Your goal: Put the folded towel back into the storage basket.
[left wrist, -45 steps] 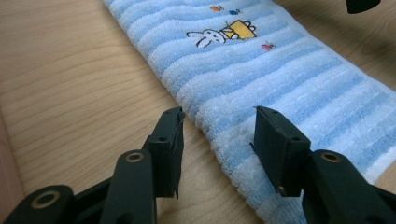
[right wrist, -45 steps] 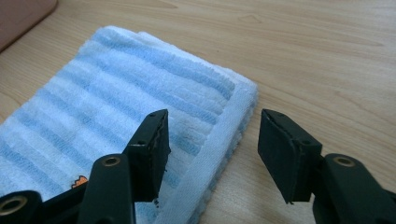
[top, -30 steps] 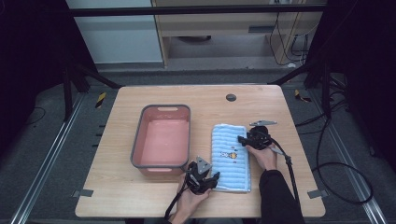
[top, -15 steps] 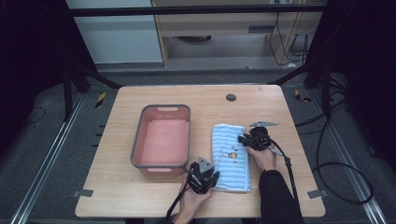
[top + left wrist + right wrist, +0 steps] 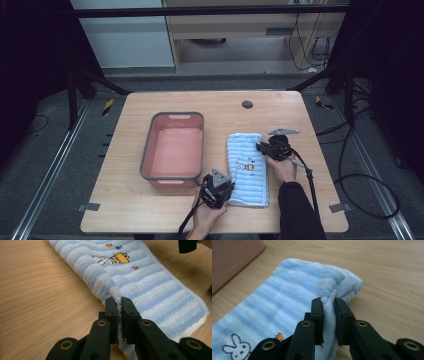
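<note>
Your folded blue-and-white striped terry towel point(image 5: 150, 282) runs off the top edge of the left gripper view. In the right gripper view, its rabbit picture is cut by the bottom edge, and the pink plastic tub point(image 5: 234, 260) by the top-left corner.

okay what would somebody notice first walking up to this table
A blue striped towel with a little rabbit picture lies folded on the wooden table, just right of a pink tub. The left gripper pinches its near left edge, and the right gripper pinches its right edge; both have just been closing on the cloth.
</note>
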Demonstrator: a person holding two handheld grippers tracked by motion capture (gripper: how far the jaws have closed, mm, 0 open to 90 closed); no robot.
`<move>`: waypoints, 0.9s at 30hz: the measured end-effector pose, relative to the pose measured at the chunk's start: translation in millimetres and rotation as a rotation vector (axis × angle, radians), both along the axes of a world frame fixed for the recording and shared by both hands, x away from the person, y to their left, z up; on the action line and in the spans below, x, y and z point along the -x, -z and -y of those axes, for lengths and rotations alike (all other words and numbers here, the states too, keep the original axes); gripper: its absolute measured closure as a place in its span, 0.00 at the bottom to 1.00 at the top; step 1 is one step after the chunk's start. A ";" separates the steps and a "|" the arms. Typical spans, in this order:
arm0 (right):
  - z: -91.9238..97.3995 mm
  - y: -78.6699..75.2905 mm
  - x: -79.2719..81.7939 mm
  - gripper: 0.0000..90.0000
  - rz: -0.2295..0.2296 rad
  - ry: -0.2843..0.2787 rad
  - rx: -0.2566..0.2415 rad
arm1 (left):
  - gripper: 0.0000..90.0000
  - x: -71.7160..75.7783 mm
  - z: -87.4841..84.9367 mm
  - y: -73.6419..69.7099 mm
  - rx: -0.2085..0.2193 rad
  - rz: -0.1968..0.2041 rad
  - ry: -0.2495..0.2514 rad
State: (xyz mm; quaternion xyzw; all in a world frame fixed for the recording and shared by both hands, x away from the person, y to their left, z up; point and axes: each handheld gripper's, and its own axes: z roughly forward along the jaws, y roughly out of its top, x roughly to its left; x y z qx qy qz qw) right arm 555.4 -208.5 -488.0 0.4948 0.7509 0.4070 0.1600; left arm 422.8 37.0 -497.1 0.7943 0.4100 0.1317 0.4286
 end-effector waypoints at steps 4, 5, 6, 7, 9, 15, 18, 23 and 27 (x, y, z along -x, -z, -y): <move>-1.1 -13.0 6.0 0.88 0.042 -0.012 -0.003 | 0.94 1.7 -2.6 -6.0 0.011 0.010 0.009; -1.0 -14.7 6.5 0.88 0.050 -0.014 -0.003 | 0.94 2.0 -3.3 -7.1 0.013 0.012 0.012; -1.0 -14.7 6.5 0.88 0.050 -0.014 -0.003 | 0.94 2.9 -4.4 -9.2 0.013 0.017 0.012; -0.7 -19.4 8.7 0.88 0.060 -0.013 -0.008 | 0.94 3.2 -4.7 -10.4 0.021 0.021 0.017; -0.3 -22.8 10.3 0.88 0.071 -0.016 -0.003 | 0.94 4.2 -5.8 -13.0 0.025 0.027 0.018; 0.8 -32.1 14.6 0.88 0.093 -0.006 -0.024 | 0.94 6.5 -9.6 -23.1 0.047 0.043 0.023; 0.7 -37.4 16.0 0.88 0.105 -0.003 -0.018 | 0.94 6.7 -9.9 -26.8 0.039 0.056 0.019; -1.1 -49.1 20.2 0.88 0.145 -0.003 -0.003 | 0.94 7.3 -11.2 -32.9 0.052 0.067 0.022; -1.2 -54.9 22.5 0.88 0.160 -0.001 -0.003 | 0.94 8.8 -11.9 -38.5 0.059 0.080 0.030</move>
